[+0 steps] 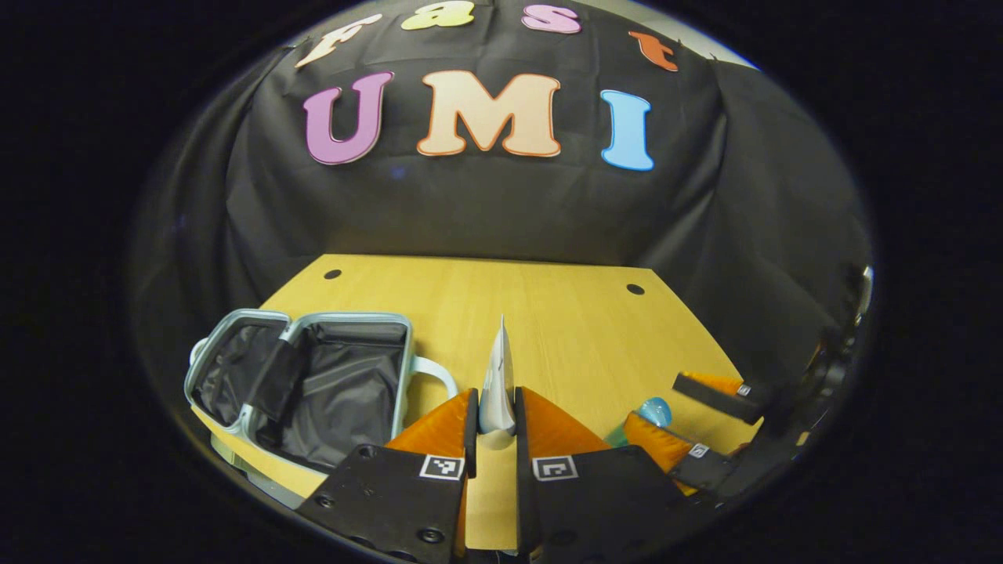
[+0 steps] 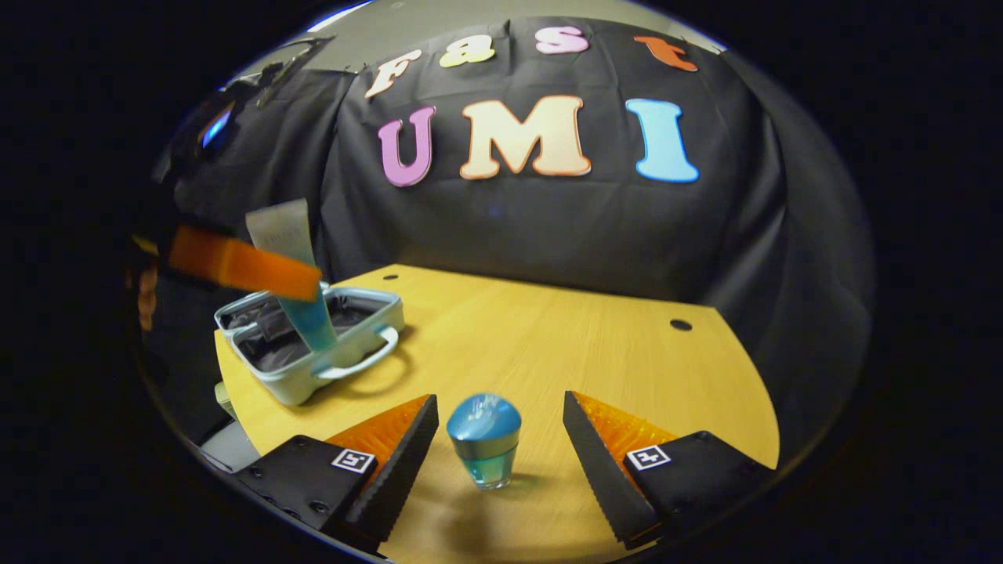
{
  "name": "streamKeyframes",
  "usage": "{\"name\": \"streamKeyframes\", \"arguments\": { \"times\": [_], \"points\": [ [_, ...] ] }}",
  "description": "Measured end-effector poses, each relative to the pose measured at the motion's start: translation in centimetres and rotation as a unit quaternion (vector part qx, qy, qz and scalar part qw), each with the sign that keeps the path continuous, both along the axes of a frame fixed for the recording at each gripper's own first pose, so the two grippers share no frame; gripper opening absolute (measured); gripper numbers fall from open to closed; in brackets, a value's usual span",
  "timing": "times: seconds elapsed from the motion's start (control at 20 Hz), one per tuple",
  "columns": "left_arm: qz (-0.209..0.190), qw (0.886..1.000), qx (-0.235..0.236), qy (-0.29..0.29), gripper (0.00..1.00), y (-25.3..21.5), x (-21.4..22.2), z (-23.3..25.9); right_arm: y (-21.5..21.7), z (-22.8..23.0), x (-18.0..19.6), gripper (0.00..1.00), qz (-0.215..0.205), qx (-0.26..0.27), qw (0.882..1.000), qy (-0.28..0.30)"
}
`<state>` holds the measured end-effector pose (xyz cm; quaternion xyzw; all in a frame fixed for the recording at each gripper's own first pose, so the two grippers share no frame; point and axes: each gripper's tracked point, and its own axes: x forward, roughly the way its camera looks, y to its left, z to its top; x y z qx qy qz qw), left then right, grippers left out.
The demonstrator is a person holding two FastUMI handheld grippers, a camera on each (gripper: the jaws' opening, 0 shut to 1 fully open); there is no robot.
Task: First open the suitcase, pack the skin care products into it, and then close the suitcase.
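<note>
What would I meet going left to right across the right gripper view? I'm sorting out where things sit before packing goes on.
The left gripper holding a tube above the open suitcase, then the small blue jar standing on the table between the right gripper's open fingers.

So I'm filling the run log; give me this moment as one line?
suitcase open on table | left gripper shut on tube | right gripper open around blue jar, not touching

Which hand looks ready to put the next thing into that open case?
Left, probably. The left gripper is already shut on the tube, beside the open suitcase. The right gripper is open around the small bottle, ungripped and farther off.
</note>
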<state>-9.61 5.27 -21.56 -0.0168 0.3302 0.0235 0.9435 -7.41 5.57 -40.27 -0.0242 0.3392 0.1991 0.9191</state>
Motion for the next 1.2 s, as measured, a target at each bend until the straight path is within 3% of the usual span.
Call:
{"name": "streamKeyframes", "arguments": {
  "times": [0.1,0.25,0.3,0.4,0.45,0.85,1.2],
  "points": [
    [0.012,1.0,0.013,-0.002,0.17,1.6,-0.5,0.7,0.0,-2.6,-1.3,0.99,0.002,-0.001,0.999,0.039],
    [0.038,0.999,0.018,0.009,0.17,4.0,-1.5,0.8,0.0,-4.3,-2.0,0.88,-0.003,0.0,0.998,0.067],
    [0.043,0.999,0.02,0.01,0.17,4.8,-1.7,0.9,0.4,-4.8,-2.1,0.8,-0.005,0.002,0.997,0.077],
    [0.047,0.998,0.027,0.02,0.17,6.6,-2.5,0.5,0.8,-5.0,-1.5,0.5,-0.01,0.001,0.996,0.089],
    [0.047,0.998,0.029,0.029,0.17,7.5,-2.9,0.2,1.1,-4.7,-1.5,0.45,-0.015,0.004,0.995,0.1],
    [0.04,0.99,0.033,0.131,0.17,16.6,-3.6,-5.2,7.1,2.4,-0.3,0.47,-0.045,0.048,0.992,0.11],
    [0.032,0.972,-0.004,0.235,0.17,20.2,-4.5,-12.0,13.5,6.3,-0.8,0.47,-0.044,0.094,0.986,0.134]
  ]
}}
